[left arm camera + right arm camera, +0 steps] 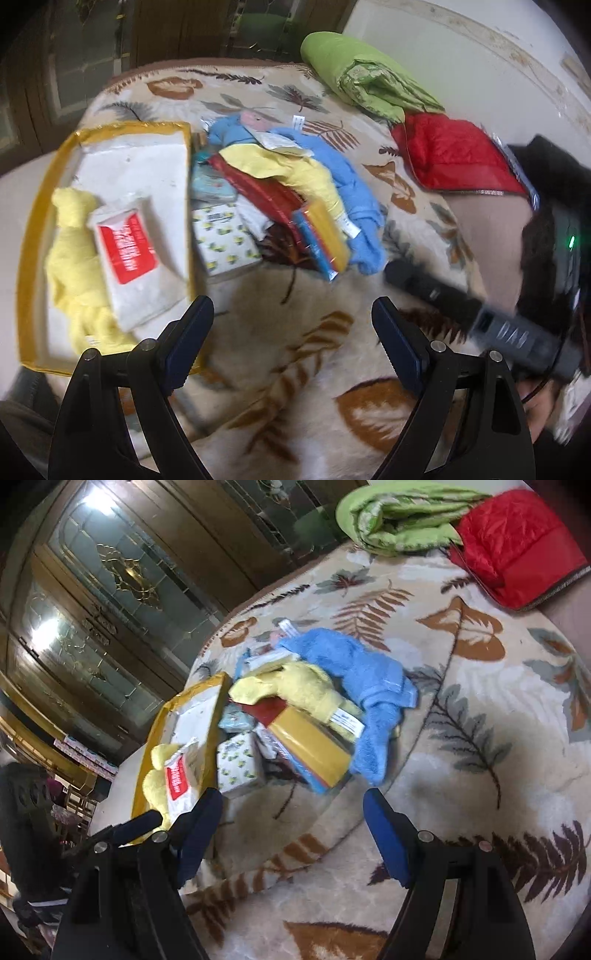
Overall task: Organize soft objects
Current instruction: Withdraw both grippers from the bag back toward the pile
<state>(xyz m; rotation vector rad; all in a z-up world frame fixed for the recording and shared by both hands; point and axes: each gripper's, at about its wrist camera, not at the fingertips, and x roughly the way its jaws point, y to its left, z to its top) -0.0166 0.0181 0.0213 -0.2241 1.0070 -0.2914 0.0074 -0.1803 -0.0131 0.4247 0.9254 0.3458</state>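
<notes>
Both claws, left claw [291, 321] and right claw [293, 812], gape empty (over leaf-print blanket [295, 369]) near blue towel [365, 686].

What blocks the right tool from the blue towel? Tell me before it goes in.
Nothing visible does. The right tool is open above bare blanket, and the blue towel's near end hangs toward it, uncovered. The yellow packet lies beside that end, to the left, not across it.

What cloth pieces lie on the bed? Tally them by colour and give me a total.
Yellow: 2, one in the gold-edged bag, one on the pile
Blue: 1, towel
Green: 1, folded blanket
Red: 1, quilted piece
Total: 5
</notes>
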